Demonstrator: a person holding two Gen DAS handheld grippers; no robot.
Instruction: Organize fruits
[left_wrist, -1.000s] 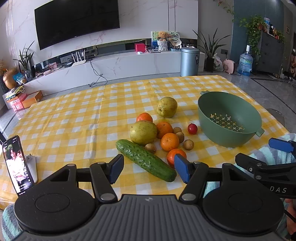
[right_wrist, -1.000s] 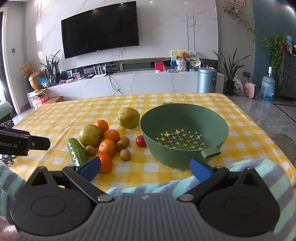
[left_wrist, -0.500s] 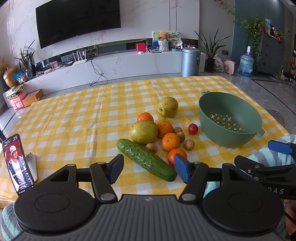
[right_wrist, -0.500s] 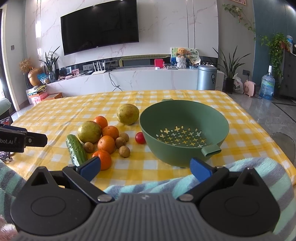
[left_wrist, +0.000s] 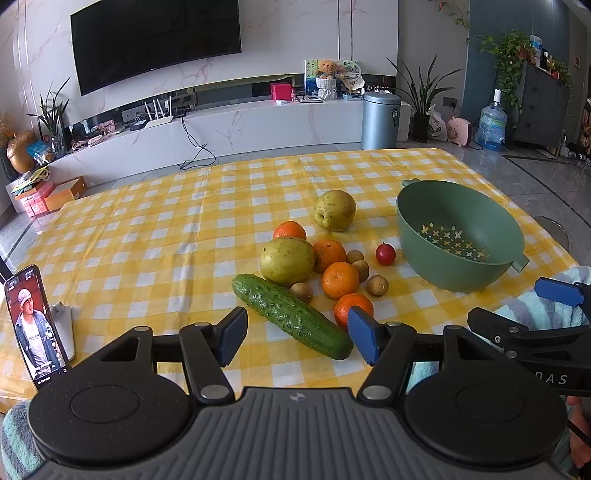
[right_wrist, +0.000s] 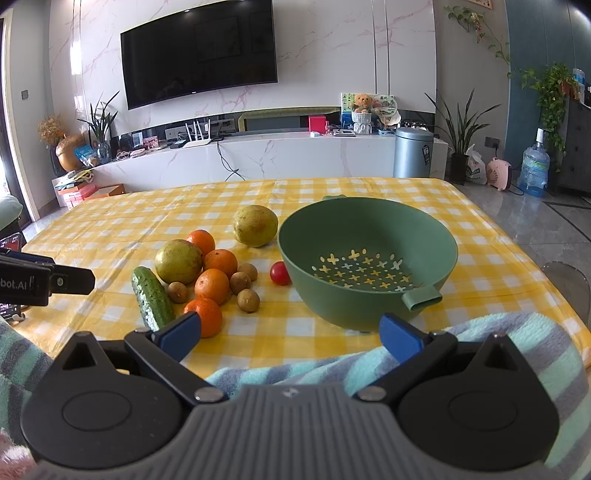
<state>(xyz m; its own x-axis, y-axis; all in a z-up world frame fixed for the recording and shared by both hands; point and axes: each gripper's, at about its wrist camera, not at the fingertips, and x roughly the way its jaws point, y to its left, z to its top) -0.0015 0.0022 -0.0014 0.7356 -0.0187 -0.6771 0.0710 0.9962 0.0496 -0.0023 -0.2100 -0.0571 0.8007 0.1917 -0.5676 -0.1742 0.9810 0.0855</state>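
Note:
A heap of fruit lies mid-table on the yellow checked cloth: two yellow-green pears (left_wrist: 287, 260) (left_wrist: 334, 210), several oranges (left_wrist: 340, 279), several small brown longans (left_wrist: 377, 285), a red cherry tomato (left_wrist: 385, 253) and a cucumber (left_wrist: 291, 315). To its right stands an empty green colander bowl (right_wrist: 369, 225). My left gripper (left_wrist: 297, 338) hovers open at the near table edge, the cucumber's near end between its blue pads without touching. My right gripper (right_wrist: 290, 334) is open and empty, in front of the bowl.
A phone (left_wrist: 35, 326) with a lit screen leans on a small stand at the near left edge. A striped teal towel (right_wrist: 498, 343) covers the near edge under the right gripper. Behind the table are a white TV console and a grey bin (left_wrist: 380, 120).
Both grippers stayed put with jaws unchanged. Only the picture on the phone screen changed; the right view shifted very slightly.

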